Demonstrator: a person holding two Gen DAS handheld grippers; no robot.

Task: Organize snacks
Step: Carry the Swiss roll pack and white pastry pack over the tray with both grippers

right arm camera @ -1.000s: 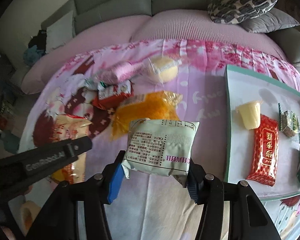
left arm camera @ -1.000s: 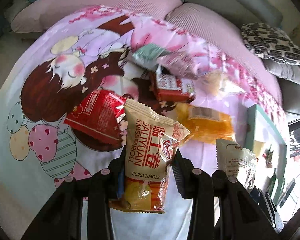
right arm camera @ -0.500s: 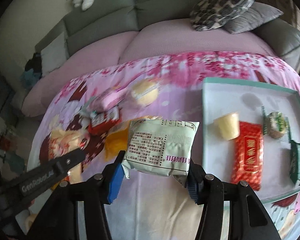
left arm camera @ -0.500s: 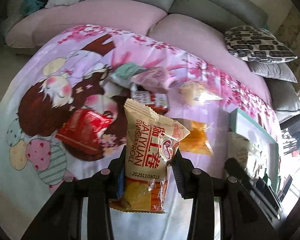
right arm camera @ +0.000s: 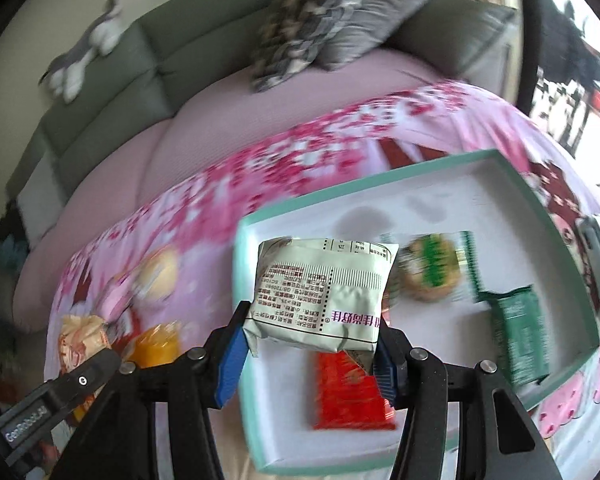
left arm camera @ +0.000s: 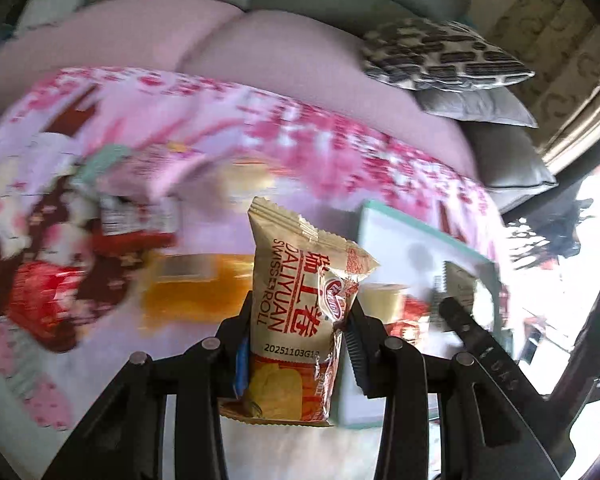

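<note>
My left gripper point(left arm camera: 296, 344) is shut on a tan Swiss roll packet point(left arm camera: 300, 304), held upright above the cartoon blanket point(left arm camera: 260, 128). My right gripper point(right arm camera: 310, 344) is shut on a pale green-white snack packet point(right arm camera: 324, 292), hanging over the near left part of the white tray with a teal rim point(right arm camera: 440, 192). In the tray lie a red packet point(right arm camera: 348, 396), a round green-wrapped cake point(right arm camera: 432, 276) and a dark green packet point(right arm camera: 520, 332). The same tray point(left arm camera: 384, 216) shows at right in the left wrist view, partly behind the right gripper's arm.
Loose snacks stay on the blanket: an orange packet point(left arm camera: 196, 296), a red packet point(left arm camera: 44, 308), a red-and-white packet point(left arm camera: 136, 216) and a round bun point(right arm camera: 160, 272). Patterned and grey pillows point(left arm camera: 440, 56) lean on the green sofa back point(right arm camera: 180, 40). A plush toy point(right arm camera: 84, 52) lies on the sofa top.
Both grippers have swung to the right with their packets. The tray has come under the right gripper and nearer in the left wrist view; the loose snacks slid left.
</note>
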